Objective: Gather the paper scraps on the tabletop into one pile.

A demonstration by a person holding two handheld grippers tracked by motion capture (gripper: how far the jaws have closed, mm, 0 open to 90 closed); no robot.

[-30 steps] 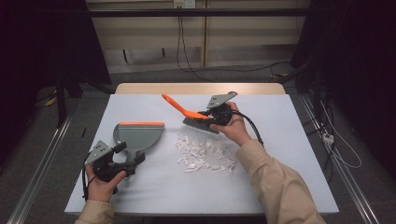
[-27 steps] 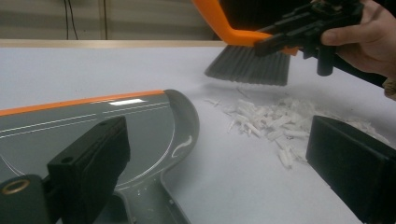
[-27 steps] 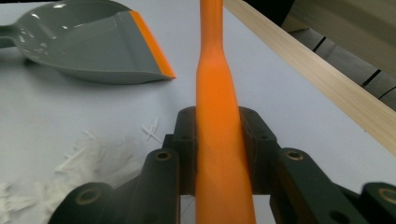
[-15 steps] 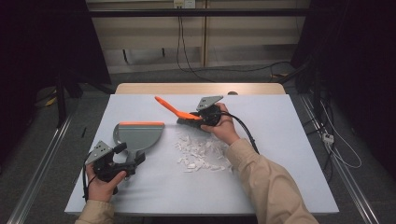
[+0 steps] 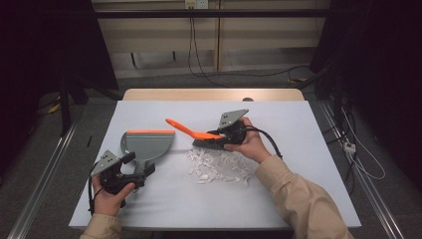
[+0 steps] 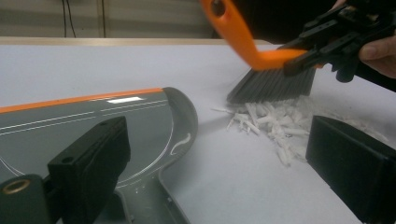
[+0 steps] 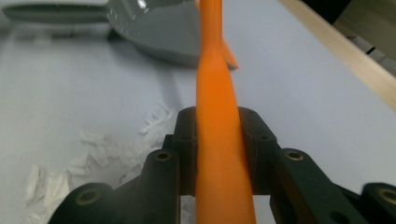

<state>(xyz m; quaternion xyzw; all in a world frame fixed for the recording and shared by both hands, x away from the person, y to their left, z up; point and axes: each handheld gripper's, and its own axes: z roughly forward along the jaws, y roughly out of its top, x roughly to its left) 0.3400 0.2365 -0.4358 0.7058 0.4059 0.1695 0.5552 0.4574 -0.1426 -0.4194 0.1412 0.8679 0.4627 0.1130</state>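
Note:
A hand brush (image 5: 198,136) with an orange handle and dark bristles stands at the far edge of a pile of white paper scraps (image 5: 217,165). My right gripper (image 5: 225,135) is shut on the brush's handle (image 7: 219,154). The bristles (image 6: 271,85) touch the table beside the scraps (image 6: 275,123). A grey dustpan (image 5: 147,143) with an orange lip lies left of the pile. My left gripper (image 5: 139,168) stands open at the dustpan's handle (image 6: 152,198), which lies between the wide jaws, close to the left one.
A white sheet (image 5: 308,149) covers the table, whose wooden edge (image 5: 214,94) shows at the back. Cables trail on the floor behind and to the right. A metal rail (image 5: 45,184) runs along the left side.
My right gripper has brought the brush nearer to me and down onto the far edge of the scrap pile. The left gripper and the dustpan have stayed put.

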